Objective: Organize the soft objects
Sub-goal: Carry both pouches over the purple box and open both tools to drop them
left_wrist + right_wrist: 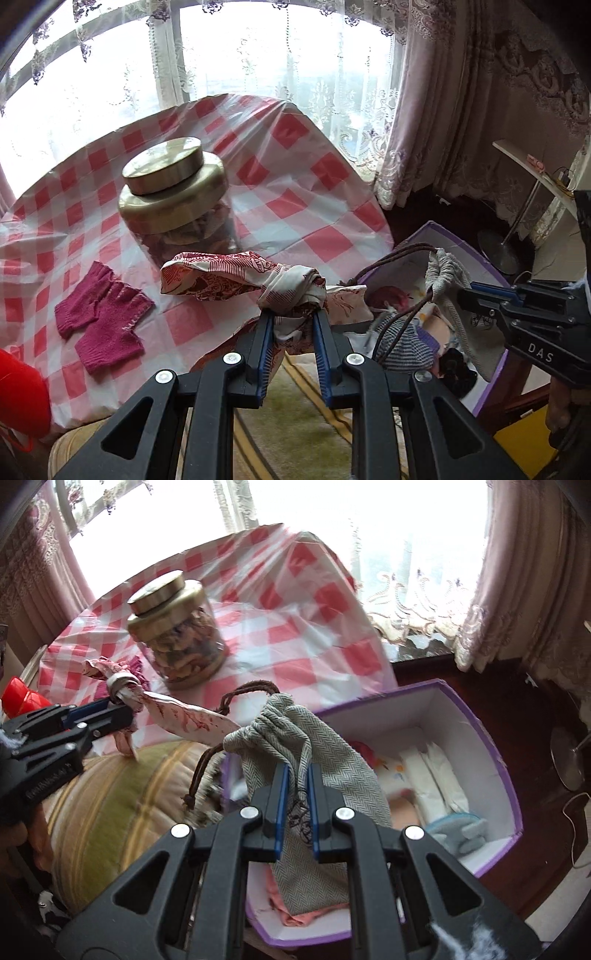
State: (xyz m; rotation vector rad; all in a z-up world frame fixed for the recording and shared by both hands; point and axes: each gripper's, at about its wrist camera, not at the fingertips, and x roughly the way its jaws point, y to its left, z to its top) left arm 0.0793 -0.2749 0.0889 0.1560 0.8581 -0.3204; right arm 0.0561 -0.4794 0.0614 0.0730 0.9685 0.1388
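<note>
My left gripper (292,314) is shut on a knotted red-and-white patterned scarf (236,277), held in the air past the table's near edge. The same scarf (177,710) and the left gripper (118,705) show at the left of the right wrist view. My right gripper (297,771) is shut on a grey herringbone drawstring pouch (314,746) with brown cords, hanging over a purple-edged white box (476,716). That pouch (445,271), the right gripper (463,291) and the box (495,373) appear at the right of the left wrist view. A magenta knitted piece (101,314) lies flat on the tablecloth.
A gold-lidded glass jar (173,192) stands on the red-and-white checked tablecloth (303,206). The box holds white pads (439,775), a pink cloth (295,912) and a blue-grey felt piece (461,834). A green and cream striped cushion (122,797) lies beside the box. A red object (22,391) sits at far left.
</note>
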